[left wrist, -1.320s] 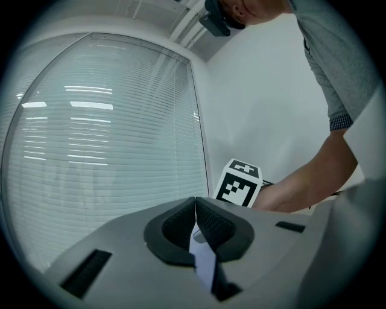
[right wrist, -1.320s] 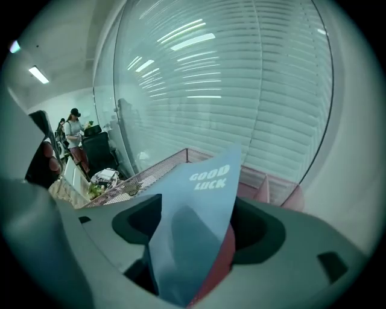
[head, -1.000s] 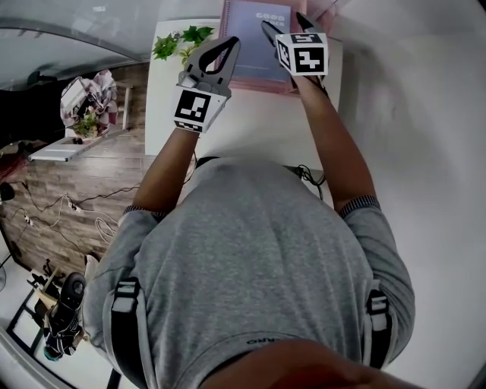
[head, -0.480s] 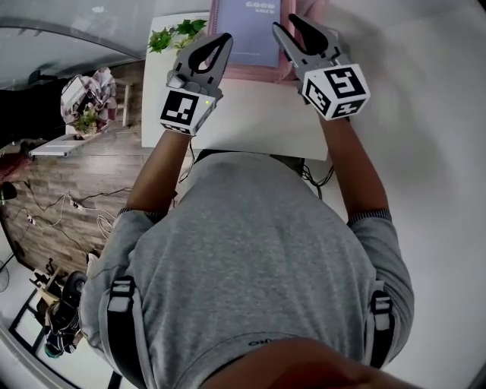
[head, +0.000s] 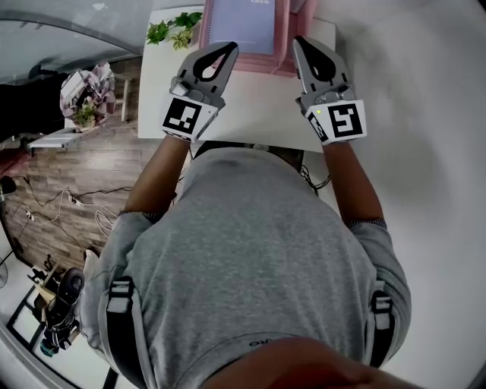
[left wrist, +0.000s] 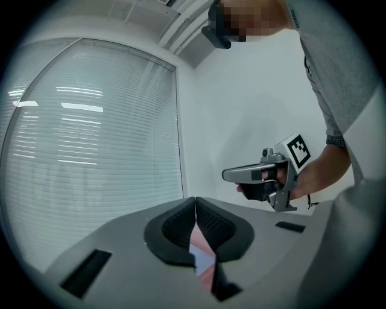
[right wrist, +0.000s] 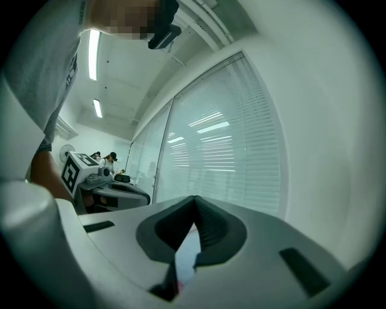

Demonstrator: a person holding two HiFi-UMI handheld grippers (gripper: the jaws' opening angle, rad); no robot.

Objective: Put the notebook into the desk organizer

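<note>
The lavender notebook [head: 241, 23] rests in the pink desk organizer [head: 262, 62] at the far edge of the white desk [head: 243, 114]. My left gripper [head: 228, 48] hovers in front of the organizer's left side, shut and empty. My right gripper [head: 301, 40] hovers by the organizer's right side; its jaws have just been closing and now meet with nothing between them. Neither gripper touches the notebook. In the left gripper view the jaws [left wrist: 195, 202] meet tightly, and the right gripper [left wrist: 232, 175] shows beyond. The right gripper view shows its jaws [right wrist: 195, 202] shut.
A small green plant [head: 171, 30] stands at the desk's back left corner. A white wall runs along the right. To the left lie a wood floor with cables [head: 61, 205] and a side table with a bouquet [head: 85, 99]. Window blinds [left wrist: 90, 157] are ahead.
Both grippers drew back from the organizer toward the person. The right gripper's jaws went from wide open to shut. The notebook stayed in the organizer.
</note>
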